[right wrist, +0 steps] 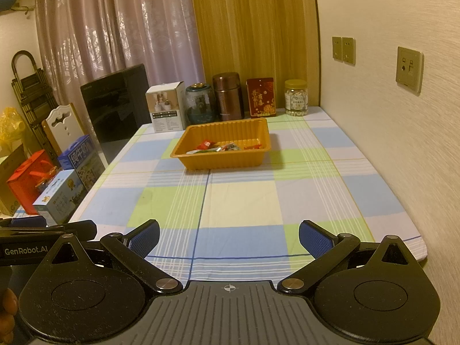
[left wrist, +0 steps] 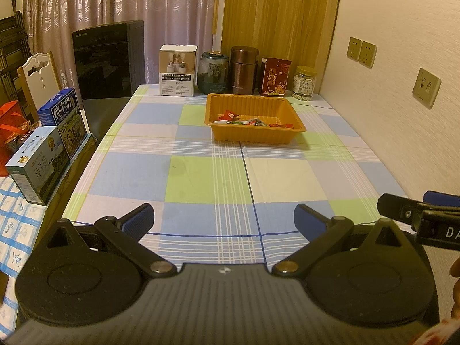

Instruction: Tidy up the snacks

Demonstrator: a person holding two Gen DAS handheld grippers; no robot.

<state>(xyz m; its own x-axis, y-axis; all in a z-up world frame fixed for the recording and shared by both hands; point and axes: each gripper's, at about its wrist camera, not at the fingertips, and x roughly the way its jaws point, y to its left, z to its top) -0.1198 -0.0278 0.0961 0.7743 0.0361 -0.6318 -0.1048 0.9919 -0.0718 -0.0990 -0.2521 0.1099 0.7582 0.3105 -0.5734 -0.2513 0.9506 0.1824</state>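
We're looking into a home dining room: a checked tablecloth (left wrist: pixel 201 172) is covering the table. Patterned curtains (left wrist: pixel 115 14) are hanging behind, and milk cartons (left wrist: pixel 61 120) are sitting alongside a chair (left wrist: pixel 38 77).

Snacks (left wrist: pixel 243 122) lie in the tray (left wrist: pixel 253 138), jars (left wrist: pixel 214 72) behind it.

- A table under a blue, green and white checked cloth (left wrist: pixel 201 172).
- An orange ribbed plastic tray (left wrist: pixel 254 136) at twelve o'clock.
- Beyond it, along the far edge: white carton (left wrist: pixel 178 70), dark glass jar (left wrist: pixel 213 72), brown metal flask (left wrist: pixel 243 70), red printed box (left wrist: pixel 274 77), clear plastic jar (left wrist: pixel 304 83).
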